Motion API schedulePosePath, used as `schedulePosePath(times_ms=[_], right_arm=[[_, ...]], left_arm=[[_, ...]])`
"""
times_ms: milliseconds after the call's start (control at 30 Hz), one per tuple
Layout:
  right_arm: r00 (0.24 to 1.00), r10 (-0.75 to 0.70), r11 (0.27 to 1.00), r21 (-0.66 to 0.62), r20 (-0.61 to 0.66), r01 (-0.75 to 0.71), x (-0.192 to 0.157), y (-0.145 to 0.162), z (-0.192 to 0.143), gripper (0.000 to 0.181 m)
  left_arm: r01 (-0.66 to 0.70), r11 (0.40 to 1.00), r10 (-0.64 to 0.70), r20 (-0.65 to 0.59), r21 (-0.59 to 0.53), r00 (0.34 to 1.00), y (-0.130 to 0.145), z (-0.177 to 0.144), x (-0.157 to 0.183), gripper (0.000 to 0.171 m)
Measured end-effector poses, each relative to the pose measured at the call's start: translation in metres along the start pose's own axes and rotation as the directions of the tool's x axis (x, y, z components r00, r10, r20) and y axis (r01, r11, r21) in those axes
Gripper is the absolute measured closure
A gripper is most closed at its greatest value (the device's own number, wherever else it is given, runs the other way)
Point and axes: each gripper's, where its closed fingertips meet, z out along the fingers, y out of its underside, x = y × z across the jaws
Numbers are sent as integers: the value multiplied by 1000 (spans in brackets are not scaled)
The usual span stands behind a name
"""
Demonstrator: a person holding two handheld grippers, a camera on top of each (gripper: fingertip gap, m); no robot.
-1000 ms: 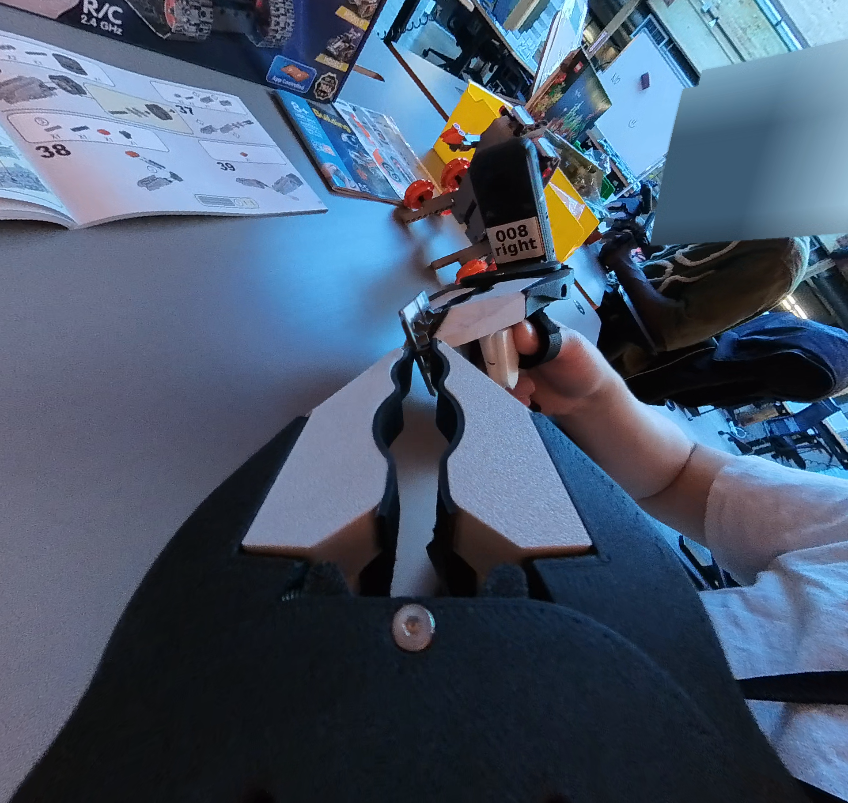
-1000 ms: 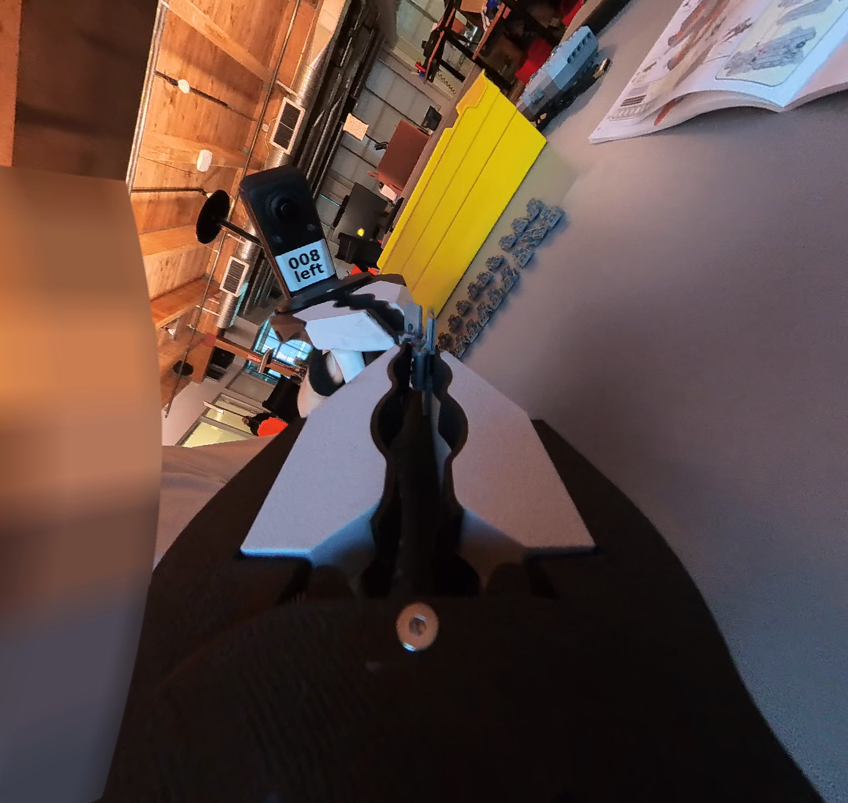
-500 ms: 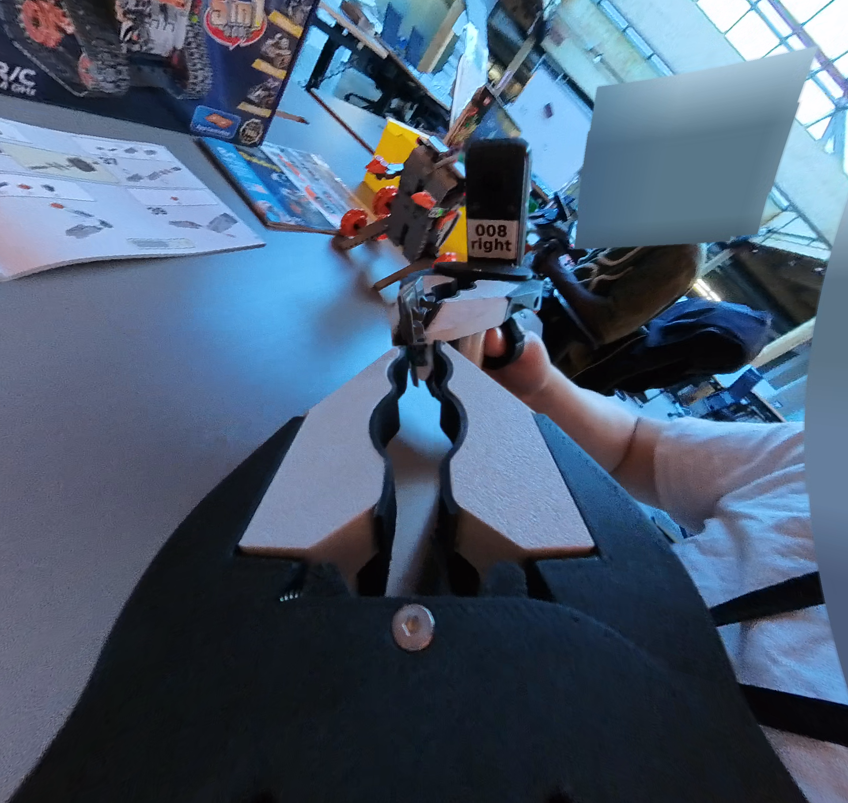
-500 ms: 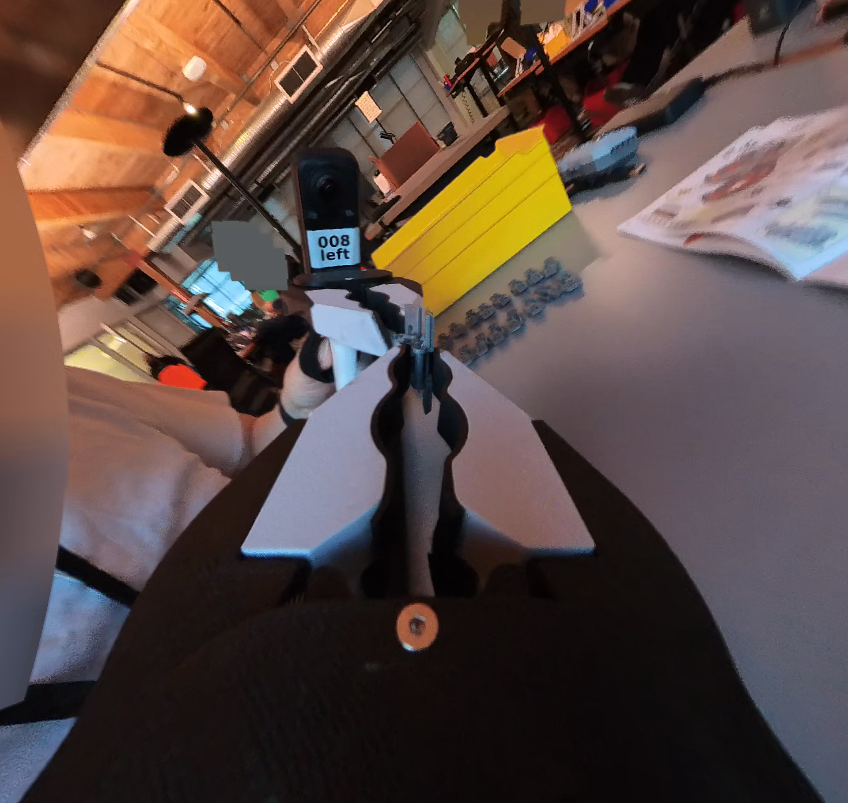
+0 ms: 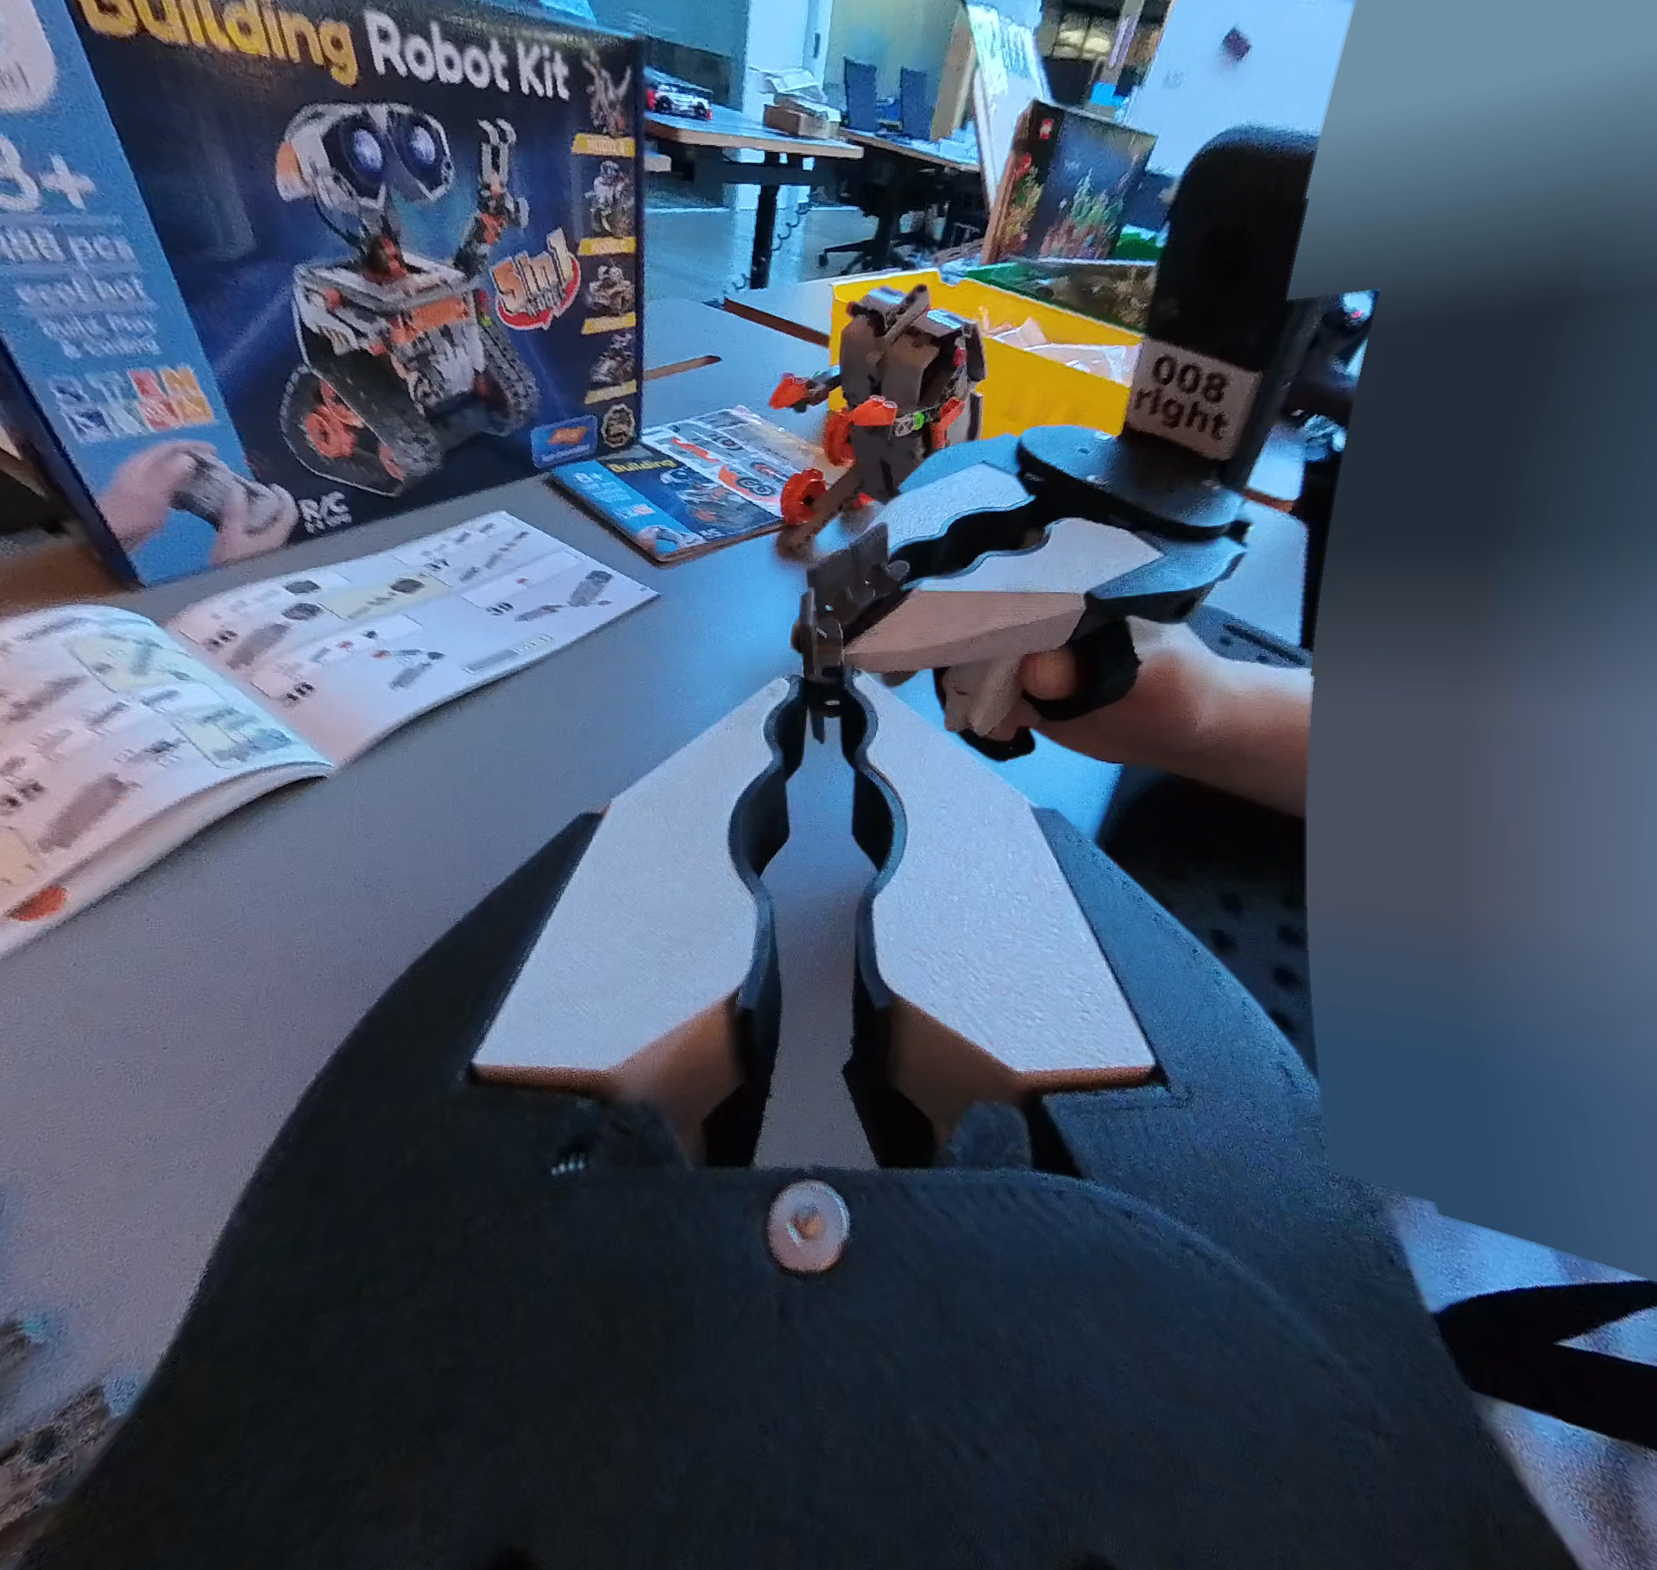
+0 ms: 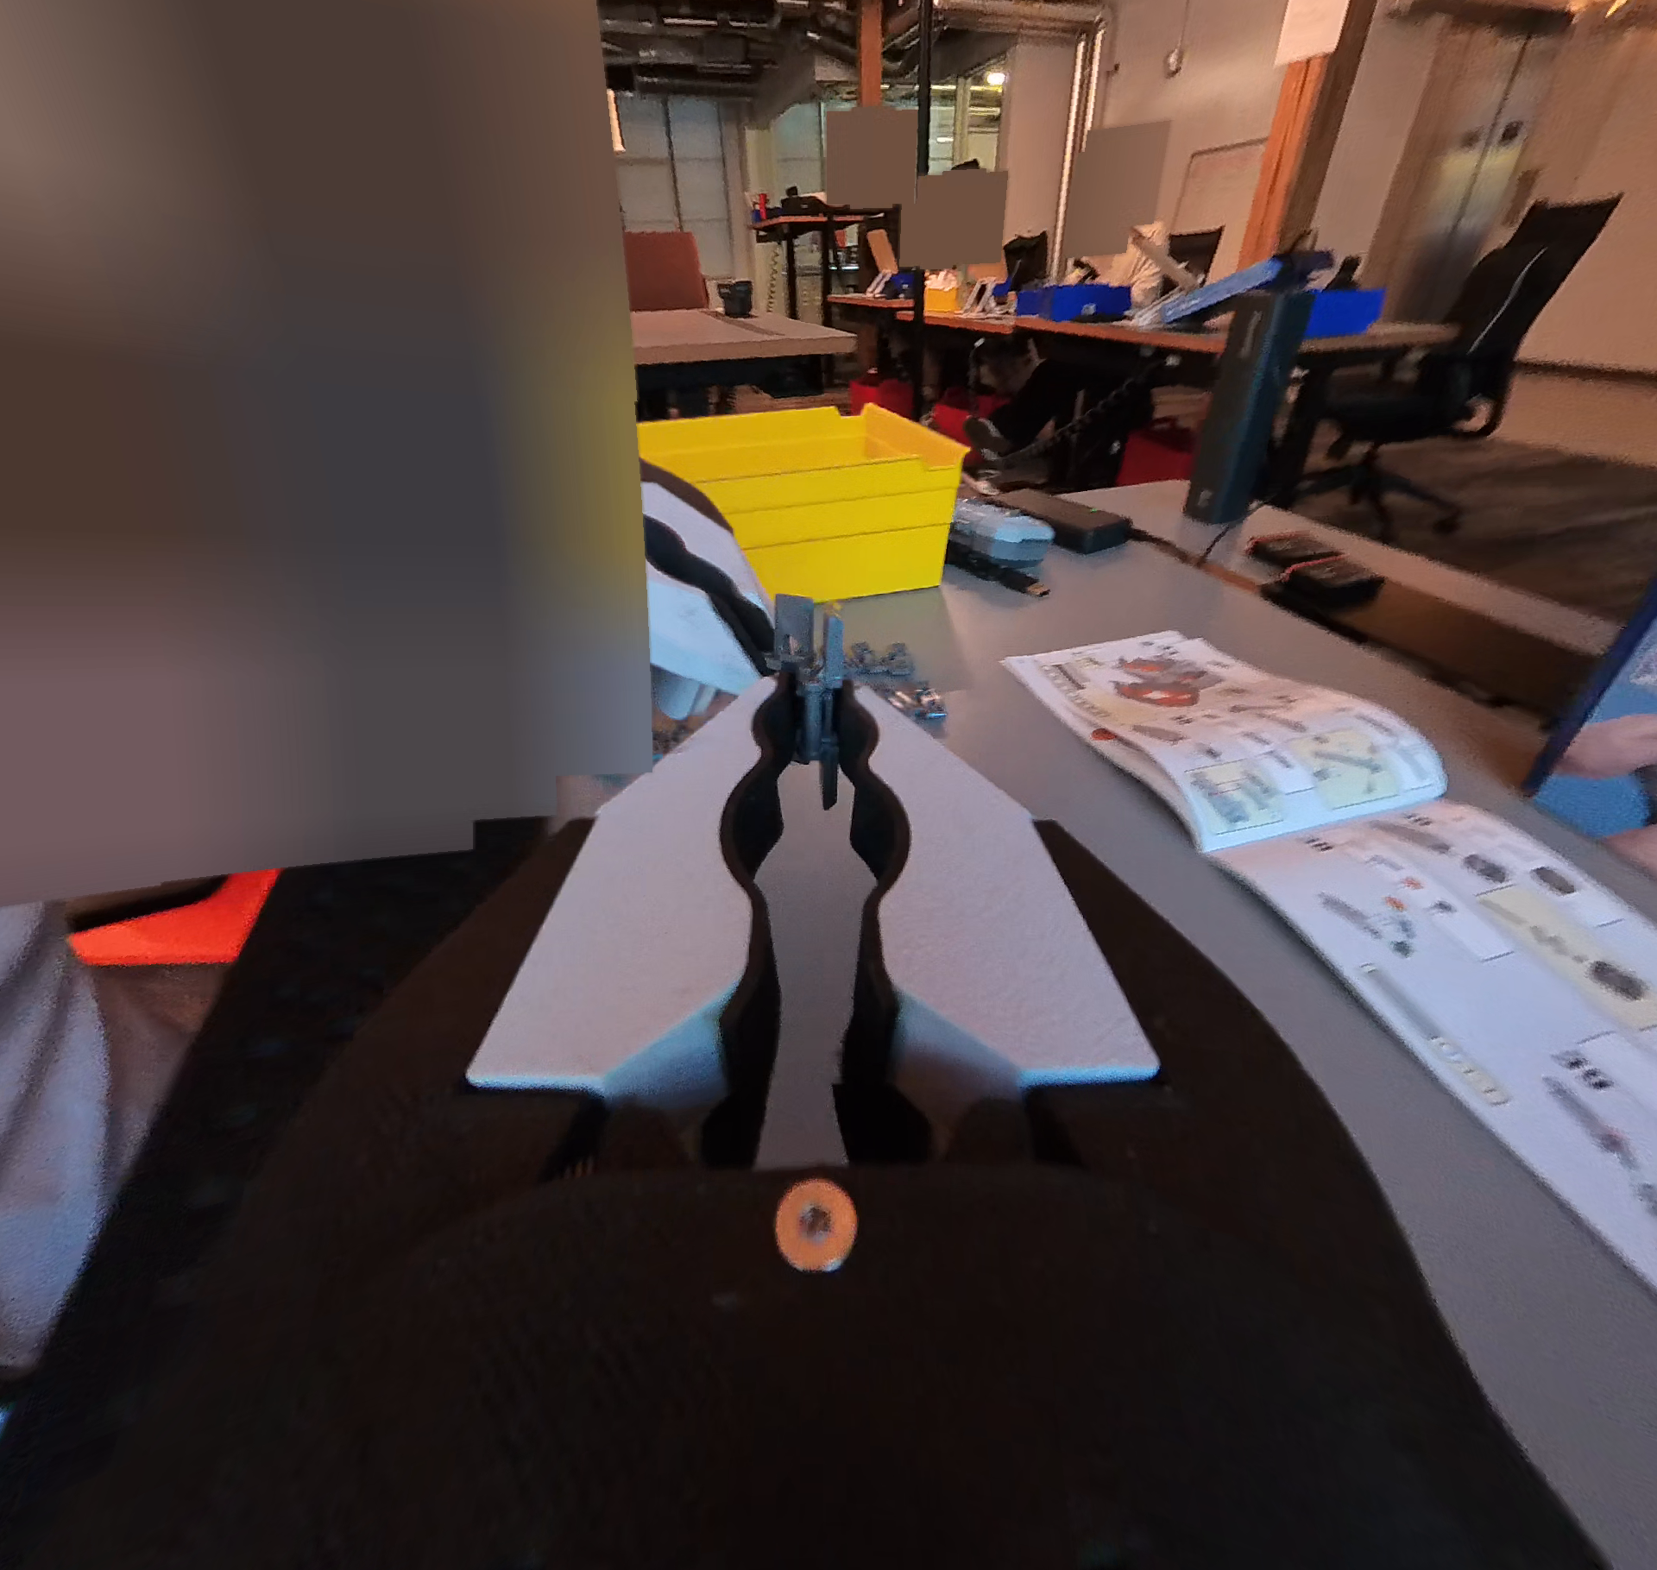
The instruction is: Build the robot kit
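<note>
Left wrist view: both grippers' jaws clamp one small grey brick assembly (image 5: 829, 630) between them.

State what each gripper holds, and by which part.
Both grippers pinch small dark grey building pieces at their fingertips. The left gripper grips the lower end of its piece; the right gripper grips its piece near the middle. The pieces meet between them.

Black tongs (image 5: 820, 706) with white wavy-edged fingers (image 5: 663, 890), silver screw (image 5: 807, 1228).

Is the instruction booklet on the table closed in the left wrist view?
No. The instruction booklet lies open on the grey table, both printed pages facing up, in front of the blue kit box.
</note>
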Motion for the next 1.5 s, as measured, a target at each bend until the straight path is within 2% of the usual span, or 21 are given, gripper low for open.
schedulePosePath(times_ms=[100, 200, 333, 600, 1067, 1233, 1367, 1500], right_arm=[[993, -115, 993, 18, -32, 116, -4, -6, -1, 175], [982, -181, 983, 7, -52, 182, -6, -8, -1, 175], [971, -231, 973, 5, -62, 231, -8, -10, -3, 175], [965, -257, 966, 3, -56, 258, -11, -10, -2, 175], [918, -380, 925, -51, -113, 377, -11, -7, -1, 176], [918, -377, 926, -57, -124, 373, -11, -9, -2, 176], [901, -412, 911, -94, -134, 403, -10, -4, -2, 176], [923, -365, 930, -101, -122, 355, -10, 0, 0, 176]], left_arm=[[-31, 999, 31, -4, 32, 1000, -5, -2, 5, 165], [-5, 997, 8, -46, 71, 999, -12, -6, 9, 153], [-5, 998, 8, -49, 61, 999, -10, -6, 7, 165], [59, 995, -51, -106, 76, 993, -10, -5, 10, 165], [134, 990, -129, -102, 45, 986, -6, -5, 8, 166], [144, 988, -138, -101, 56, 985, -9, -4, 10, 167], [212, 976, -206, -128, 39, 970, -4, -3, 8, 167], [258, 965, -251, -141, 39, 958, -2, -4, 6, 167]])
